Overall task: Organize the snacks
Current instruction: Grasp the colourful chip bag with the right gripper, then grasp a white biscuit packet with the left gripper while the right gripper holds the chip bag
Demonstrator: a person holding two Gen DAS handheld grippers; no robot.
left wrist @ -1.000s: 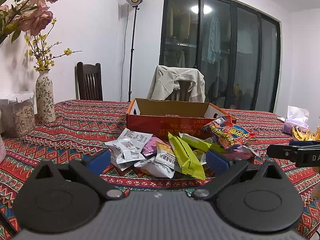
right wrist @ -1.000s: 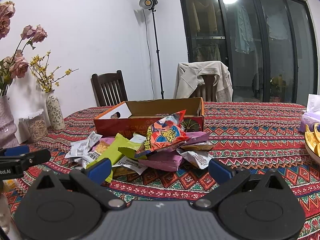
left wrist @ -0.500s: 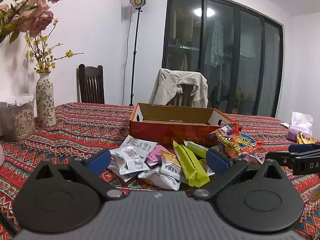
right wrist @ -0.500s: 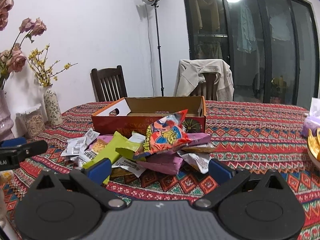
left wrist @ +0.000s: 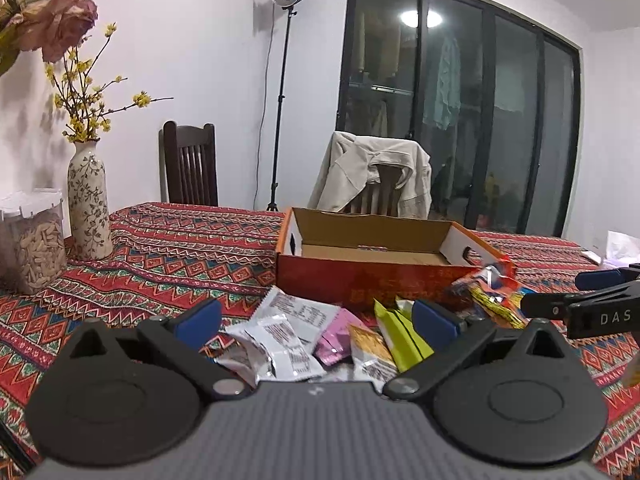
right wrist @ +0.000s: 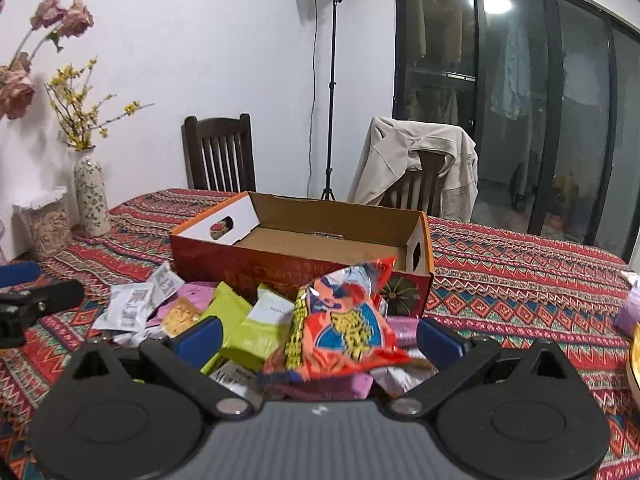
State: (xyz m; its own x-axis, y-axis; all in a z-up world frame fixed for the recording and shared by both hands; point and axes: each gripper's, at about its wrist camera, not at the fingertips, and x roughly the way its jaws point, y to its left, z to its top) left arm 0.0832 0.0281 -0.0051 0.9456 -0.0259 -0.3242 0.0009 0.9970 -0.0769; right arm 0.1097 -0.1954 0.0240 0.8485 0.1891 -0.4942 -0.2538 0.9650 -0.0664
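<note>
My left gripper (left wrist: 316, 320): jaws wide, holding nothing, above white packets (left wrist: 280, 336) at near left of snack pile. My right gripper (right wrist: 318, 334): jaws wide, straddling red-orange bag (right wrist: 344, 320). Open cardboard box (right wrist: 304, 248) just beyond pile, on patterned tablecloth (right wrist: 520, 280).

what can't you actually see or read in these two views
- Cardboard box floor, left wrist view: front part hidden by its near wall.
- Bottom of the snack pile, both views: covered by the gripper bodies.
- White packets: print too small to read.
- Yellow dish, right wrist view: cut off by the edge.
</note>
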